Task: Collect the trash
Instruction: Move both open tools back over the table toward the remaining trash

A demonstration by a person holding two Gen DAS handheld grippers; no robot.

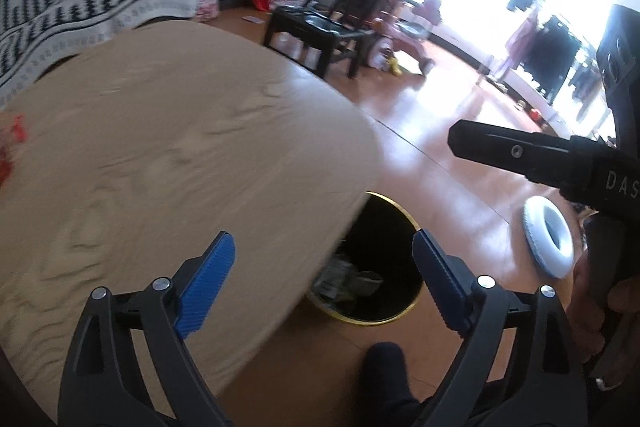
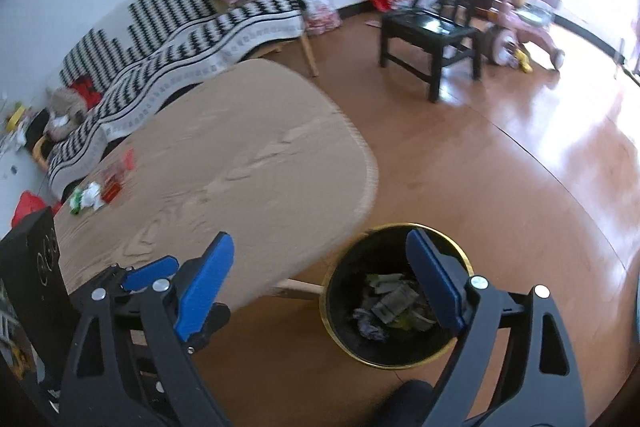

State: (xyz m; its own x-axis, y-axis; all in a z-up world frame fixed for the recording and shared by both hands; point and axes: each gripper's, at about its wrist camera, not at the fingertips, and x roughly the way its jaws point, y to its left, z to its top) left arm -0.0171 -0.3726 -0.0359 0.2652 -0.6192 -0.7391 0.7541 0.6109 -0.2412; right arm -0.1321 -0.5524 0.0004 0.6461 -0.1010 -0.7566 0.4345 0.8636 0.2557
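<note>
Shiny orange-brown floor (image 2: 500,187), zigzag-covered sofa (image 2: 180,27) by the wall, then the pale wood-grain table (image 2: 240,179). Black gold-rimmed trash bin (image 2: 348,331) sits on the floor at the table's corner, crumpled wrappers (image 2: 388,307) inside. More scraps (image 2: 96,193) on the table's far side. Left gripper (image 1: 324,283) and right gripper (image 2: 316,279) both spread wide, holding nothing.

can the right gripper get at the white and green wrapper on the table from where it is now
Probably not without moving. The right gripper hangs open and empty over the bin, while the wrapper lies across the table, near its far left side. Nothing blocks the way.
</note>
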